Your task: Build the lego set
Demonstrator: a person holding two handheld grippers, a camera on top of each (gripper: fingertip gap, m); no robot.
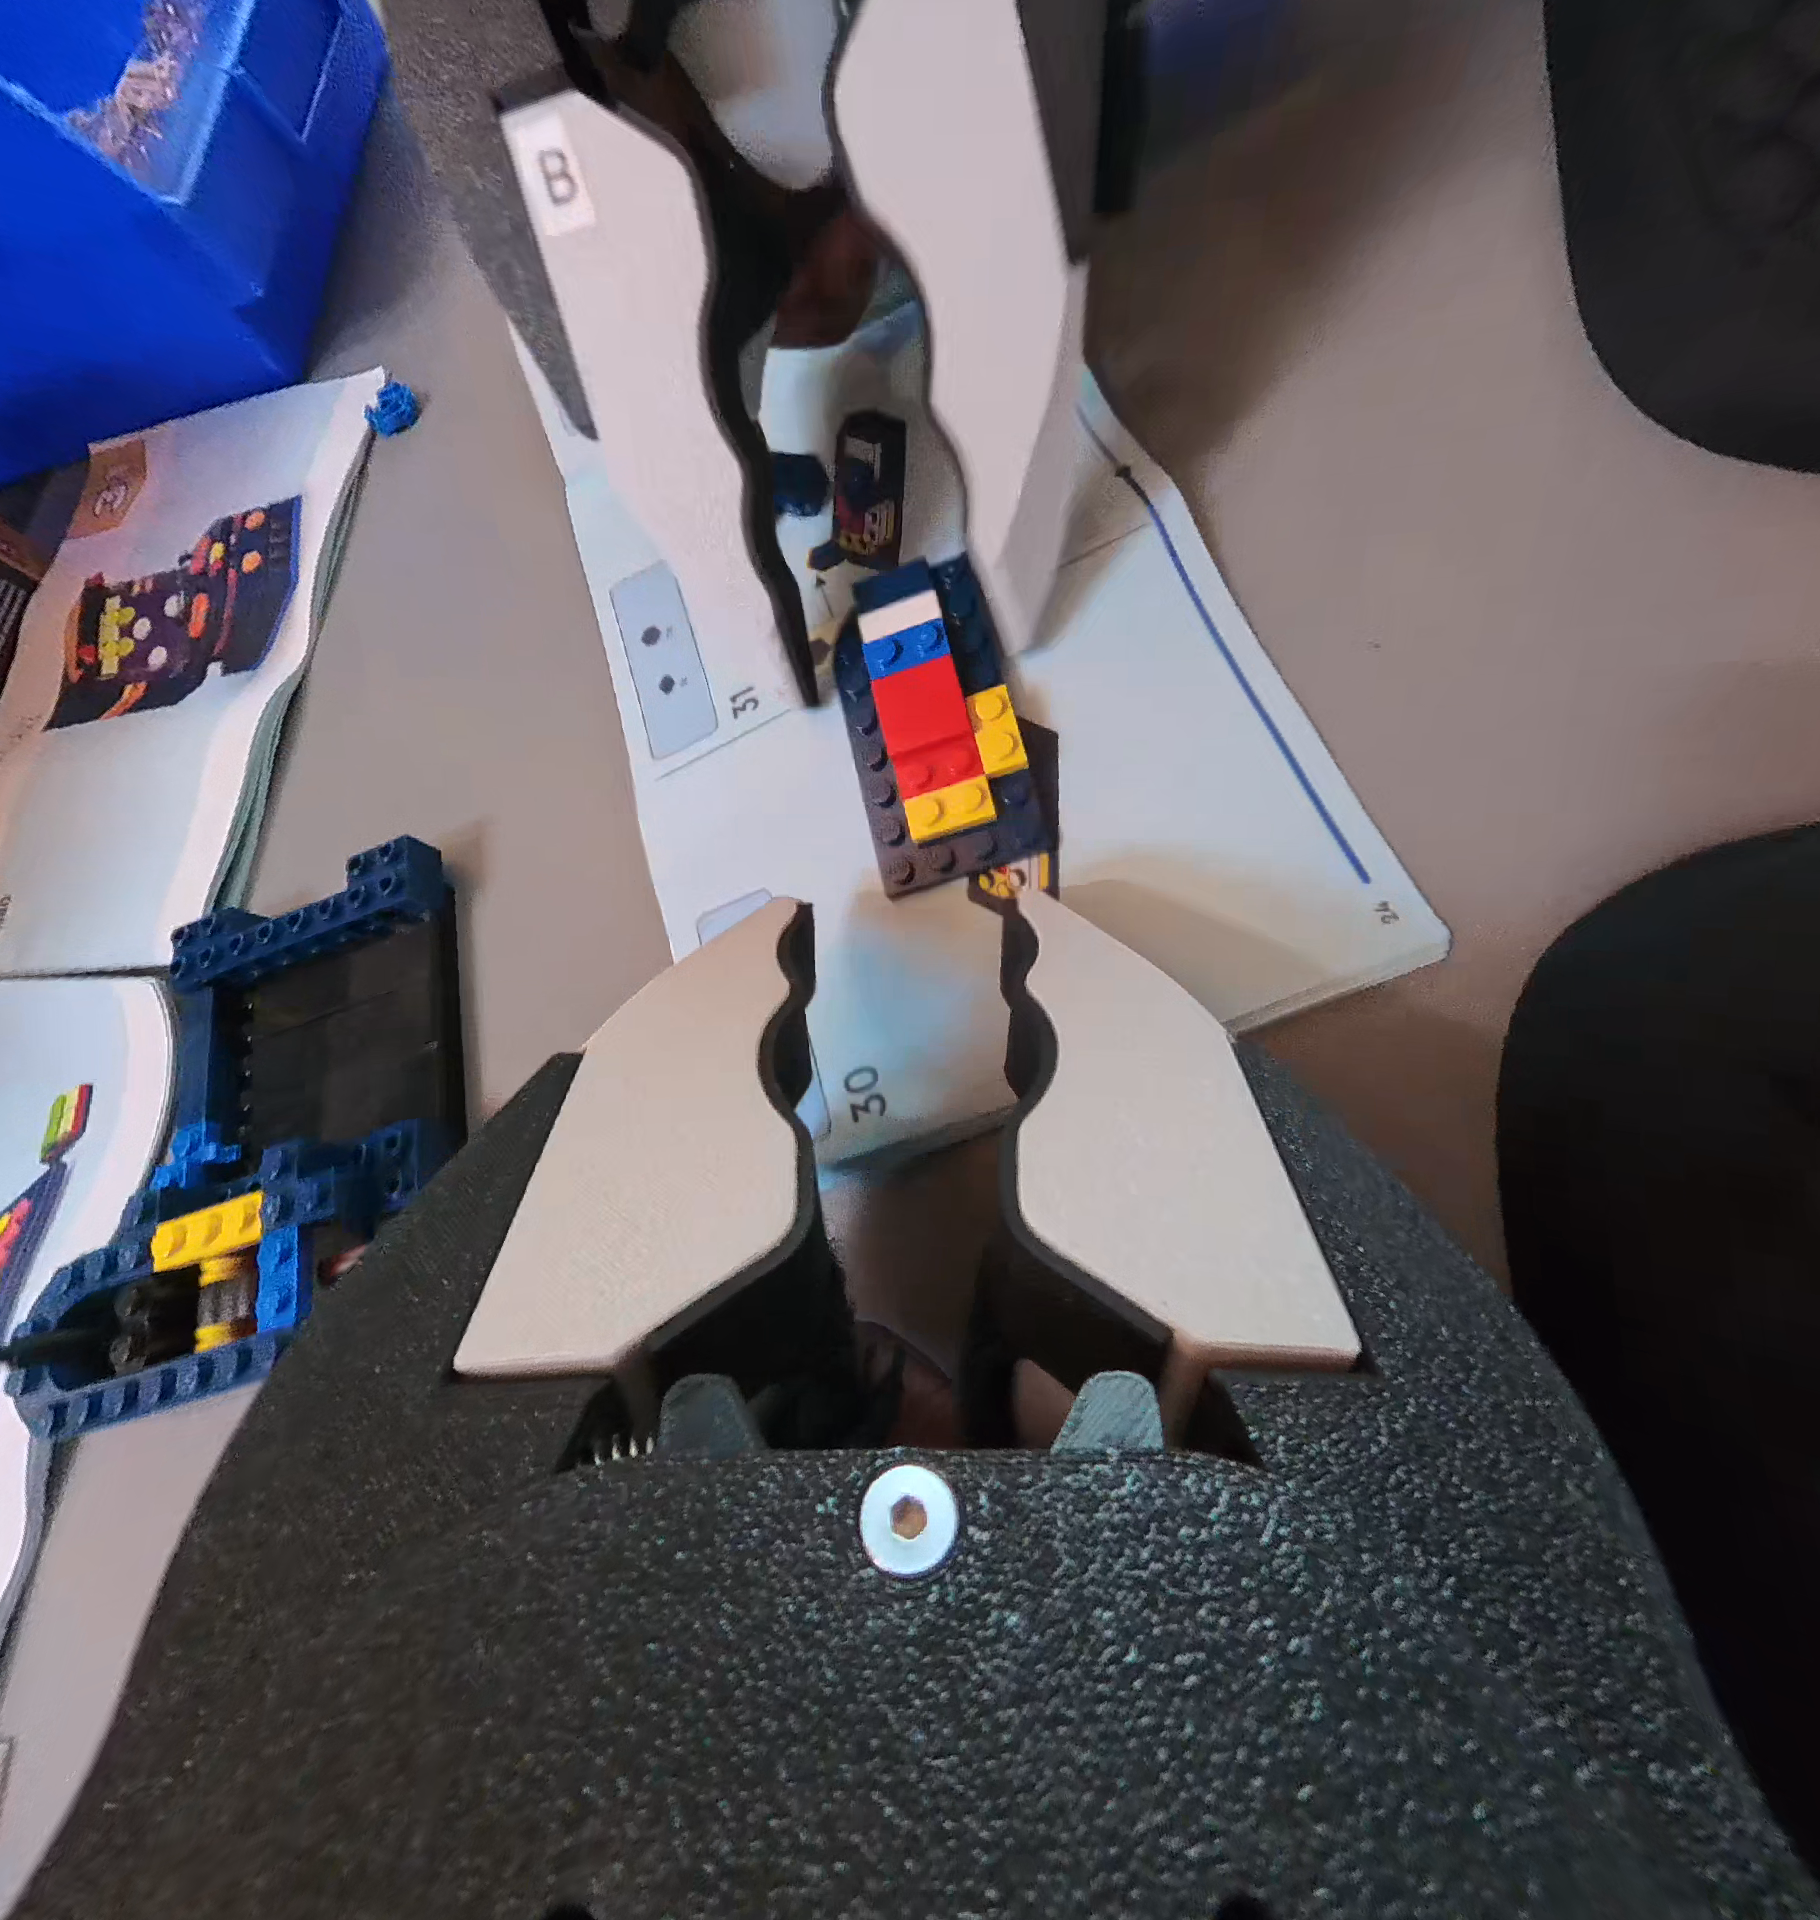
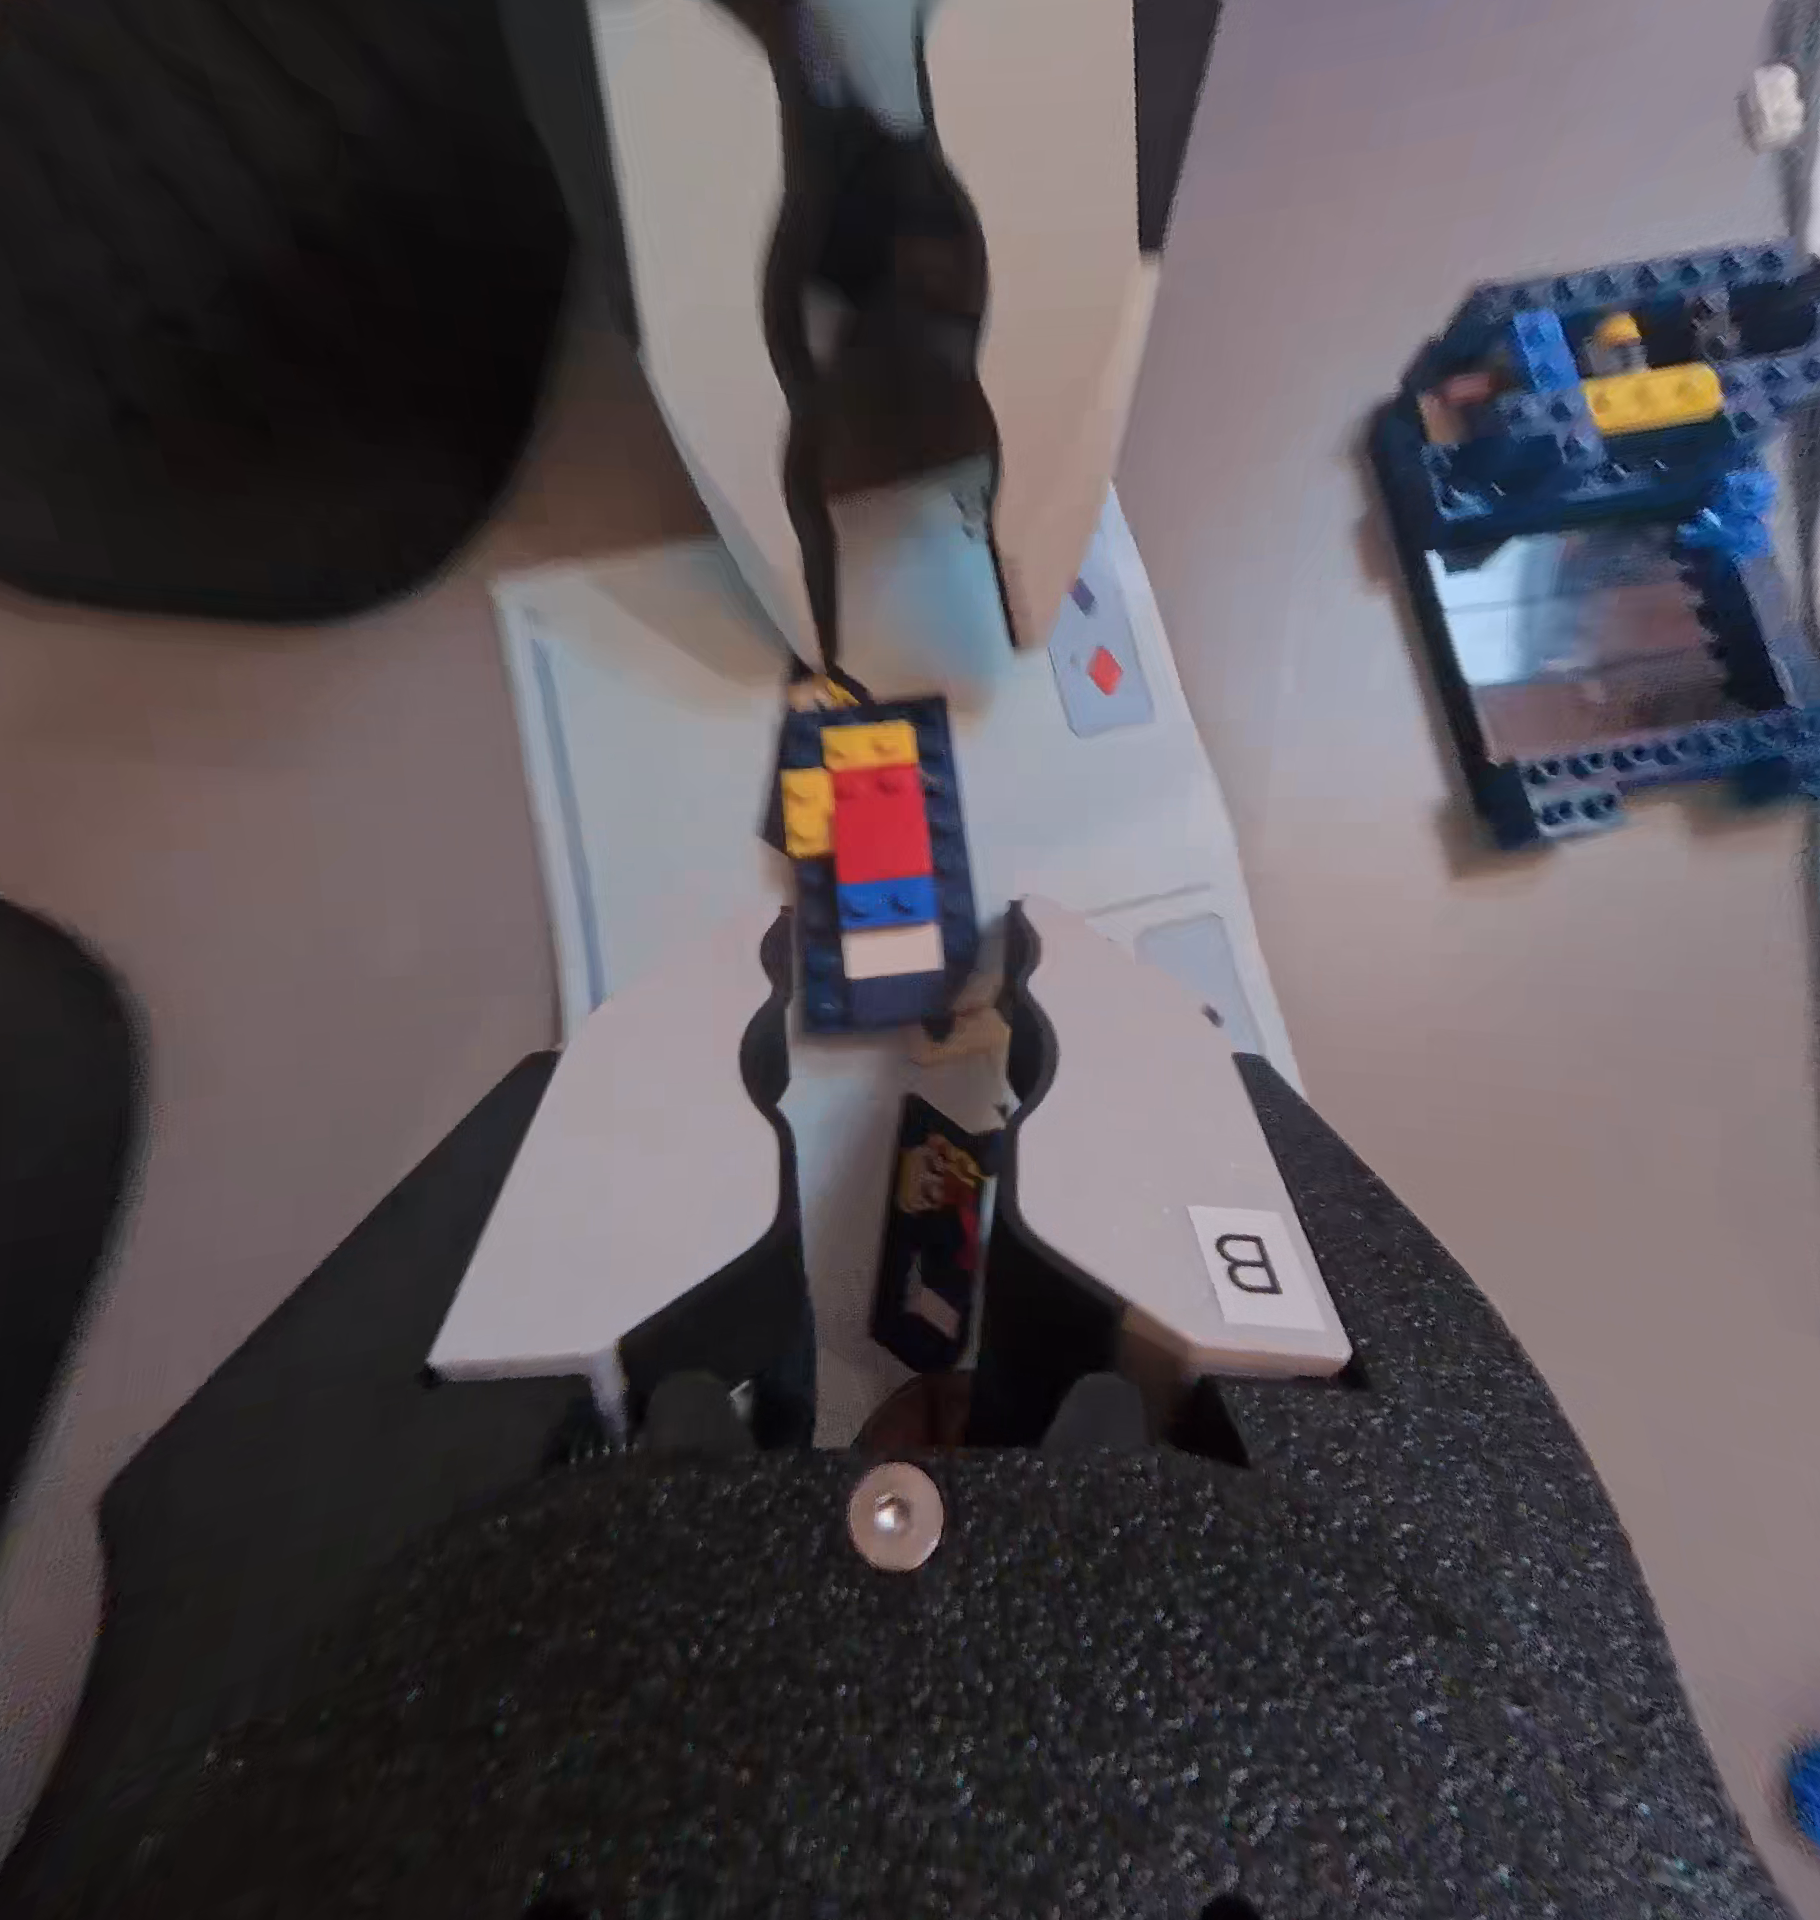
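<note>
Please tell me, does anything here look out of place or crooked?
Slightly. The dark blue brick plate lies askew on the open instruction booklet, covering part of the page. A small blue piece sits alone beside the closed booklet. Nothing looks spilled or broken.

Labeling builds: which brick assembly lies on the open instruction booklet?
The flat dark-blue plate topped with red, yellow, blue and white bricks, between both grippers. The bigger blue frame build sits on the table.
</note>
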